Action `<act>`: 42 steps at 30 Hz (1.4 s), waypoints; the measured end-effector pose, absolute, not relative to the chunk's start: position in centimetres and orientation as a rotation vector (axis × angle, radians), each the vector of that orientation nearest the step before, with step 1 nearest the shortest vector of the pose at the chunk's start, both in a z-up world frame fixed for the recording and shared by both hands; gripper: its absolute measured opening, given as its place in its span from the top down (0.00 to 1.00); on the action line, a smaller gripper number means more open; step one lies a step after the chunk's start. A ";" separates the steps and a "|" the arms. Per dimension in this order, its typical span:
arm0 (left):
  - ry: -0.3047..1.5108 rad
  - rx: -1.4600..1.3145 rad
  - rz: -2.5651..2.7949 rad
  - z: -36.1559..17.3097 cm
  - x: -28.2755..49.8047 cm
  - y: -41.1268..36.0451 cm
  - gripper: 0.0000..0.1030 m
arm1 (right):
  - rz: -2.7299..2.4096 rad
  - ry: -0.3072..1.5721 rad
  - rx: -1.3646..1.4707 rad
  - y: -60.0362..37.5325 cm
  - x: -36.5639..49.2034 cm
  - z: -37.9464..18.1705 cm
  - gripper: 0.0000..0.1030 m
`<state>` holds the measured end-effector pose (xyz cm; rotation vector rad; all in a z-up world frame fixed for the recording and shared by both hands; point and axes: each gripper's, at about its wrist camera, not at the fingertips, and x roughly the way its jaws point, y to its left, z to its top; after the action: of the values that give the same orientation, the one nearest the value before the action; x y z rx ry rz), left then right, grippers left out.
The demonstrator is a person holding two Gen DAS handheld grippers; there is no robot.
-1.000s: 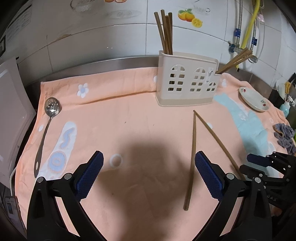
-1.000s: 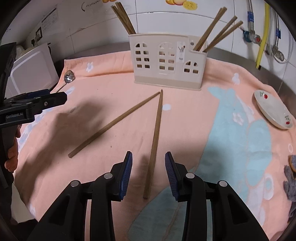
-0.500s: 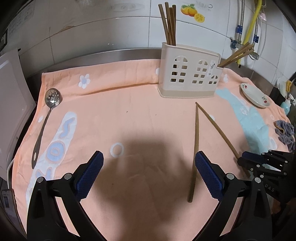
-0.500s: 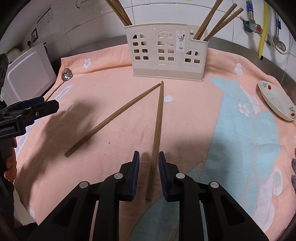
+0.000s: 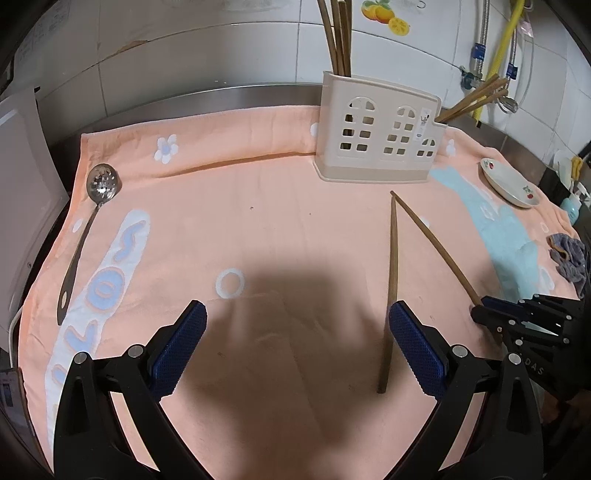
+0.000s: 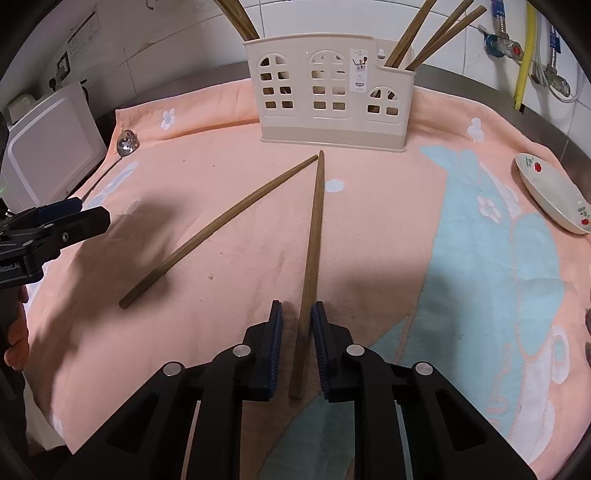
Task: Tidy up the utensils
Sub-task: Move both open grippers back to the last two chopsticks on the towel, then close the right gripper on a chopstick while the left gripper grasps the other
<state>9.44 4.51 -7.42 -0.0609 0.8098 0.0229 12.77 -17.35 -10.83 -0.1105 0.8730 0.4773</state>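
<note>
Right gripper (image 6: pixel 296 345) jaws narrow around thick end of wooden chopstick (image 6: pixel 312 254) lying on peach towel (image 6: pixel 229 184); contact unclear. Left gripper (image 5: pixel 295 349) wide. Perforated beige plastic holder (image 6: pixel 328 96) behind: chopstick bundles (image 6: pixel 436 31) upright-tilted in end compartments. Second chopstick (image 6: pixel 221 229) beside.

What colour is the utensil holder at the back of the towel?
The utensil holder is cream, with window-shaped cutouts and a darker beige base; clearest in the right wrist view.
</note>
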 end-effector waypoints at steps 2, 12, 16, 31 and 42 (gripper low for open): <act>0.811 -0.057 0.015 -7.5 9.3 4.3 0.05 | 0.467 0.869 -0.118 -17.4 12.7 -10.9 0.90; 0.830 -0.026 -0.036 -8.4 9.1 2.4 0.05 | 0.456 0.854 -0.130 -17.6 12.4 -10.9 0.92; 0.839 -0.018 -0.062 -8.7 9.3 1.6 0.05 | 0.450 0.848 -0.119 -18.2 12.3 -10.8 0.93; 0.851 -0.021 -0.116 -9.4 10.1 -0.3 0.06 | 0.440 0.834 -0.075 -20.1 12.3 -10.4 0.94; 0.880 -0.043 -0.165 -10.1 10.8 -1.1 0.37 | 0.435 0.834 -0.053 -21.0 12.1 -10.7 0.94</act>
<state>10.77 -1.06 -10.10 -0.0429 0.8804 -0.1646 12.14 -21.01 -10.73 -0.0531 0.8343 0.4350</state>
